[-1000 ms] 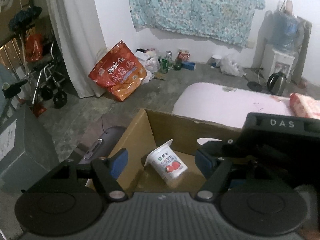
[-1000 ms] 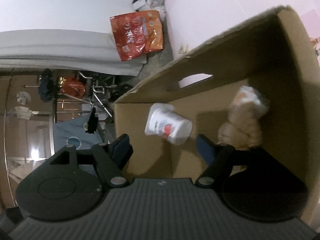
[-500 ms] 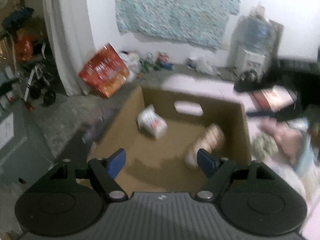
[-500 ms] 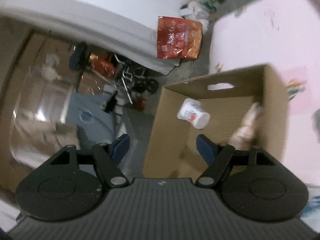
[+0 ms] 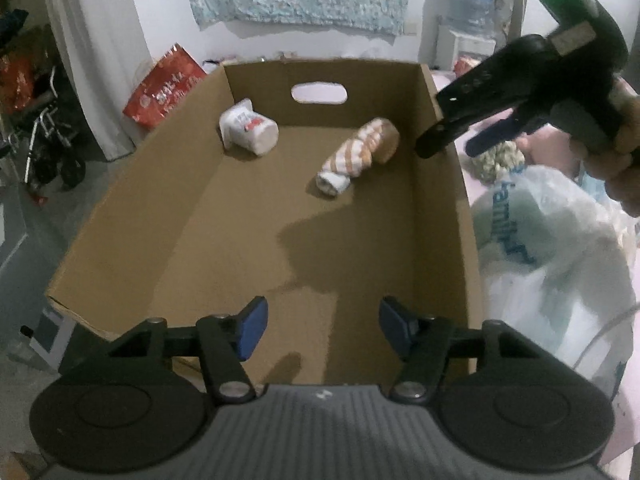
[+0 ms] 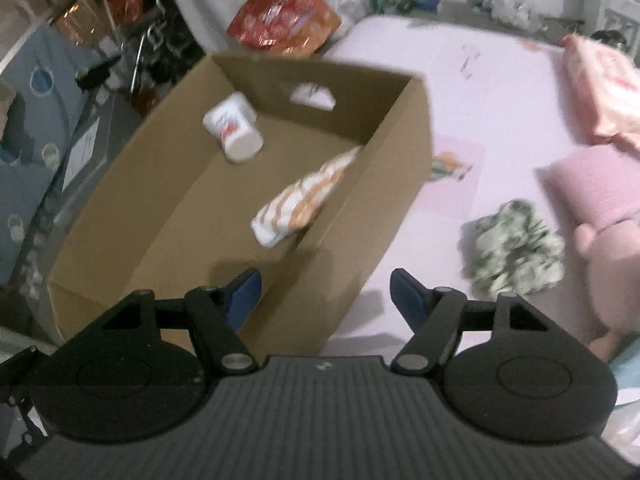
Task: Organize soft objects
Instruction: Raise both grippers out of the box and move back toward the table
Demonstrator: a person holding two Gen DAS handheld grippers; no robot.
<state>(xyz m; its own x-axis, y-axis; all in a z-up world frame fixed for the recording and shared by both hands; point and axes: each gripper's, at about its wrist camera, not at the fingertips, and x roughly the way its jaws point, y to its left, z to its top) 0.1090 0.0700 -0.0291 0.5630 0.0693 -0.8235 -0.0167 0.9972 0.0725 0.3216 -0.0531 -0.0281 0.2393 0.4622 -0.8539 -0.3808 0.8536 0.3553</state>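
A cardboard box (image 5: 440, 208) sits at the edge of a pink bed (image 6: 500, 92). Inside it lie a white yogurt cup (image 5: 248, 130) on its side and a rolled orange-striped cloth (image 5: 360, 152). My left gripper (image 5: 322, 328) hovers over the box's near end, its jaws closing with nothing between them. My right gripper (image 5: 460, 144), held by a hand, hangs above the box's right wall. In the right wrist view, the right gripper (image 6: 326, 292) straddles that wall, its jaws closing on nothing. A green-patterned cloth (image 6: 512, 248) and a pink plush (image 6: 600, 208) lie on the bed.
A white plastic bag (image 5: 560, 240) lies right of the box. A pink packet (image 6: 608, 88) rests at the bed's far right. On the floor are a red bag (image 5: 164, 88), a wheeled frame (image 5: 44, 140) and clutter along the wall, with a water dispenser (image 5: 472, 12) beyond.
Both grippers have pulled back from inside the box. The right one rolled upright and rose over the right wall. The left one drew back to the near end. Both jaws have narrowed.
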